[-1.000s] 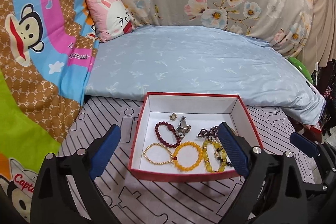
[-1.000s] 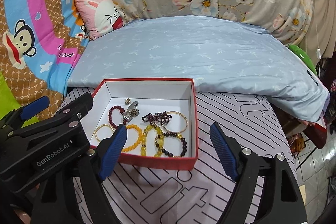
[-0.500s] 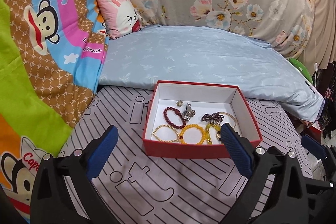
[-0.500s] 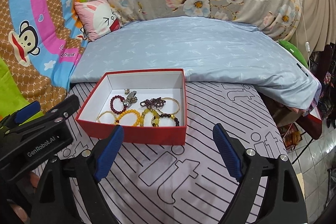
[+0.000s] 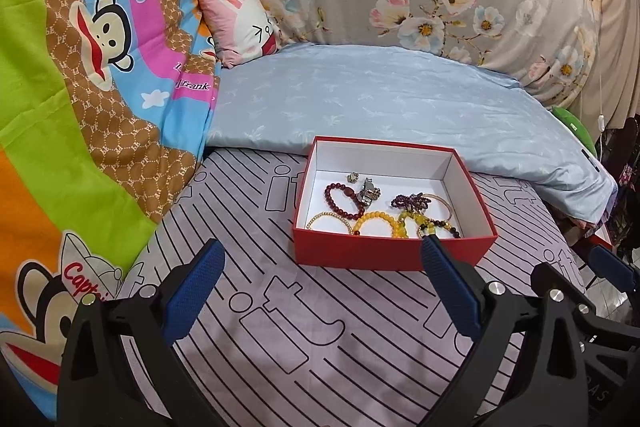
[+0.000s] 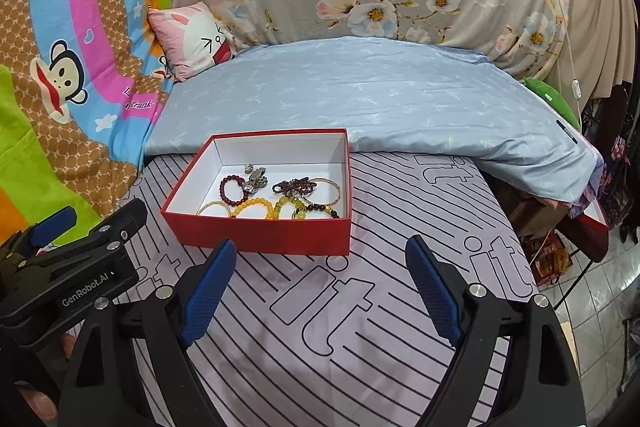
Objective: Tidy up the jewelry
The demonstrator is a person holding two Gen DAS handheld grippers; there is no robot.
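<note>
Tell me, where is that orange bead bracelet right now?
The orange bead bracelet lies inside the red box near its front wall, between the thin gold bracelet on its left and the yellow bead bracelet on its right.

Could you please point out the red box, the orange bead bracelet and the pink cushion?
red box (image 5: 384,254), left wrist view, near outer wall.
orange bead bracelet (image 5: 376,215), left wrist view, top beads.
pink cushion (image 6: 191,34), right wrist view, its face.
</note>
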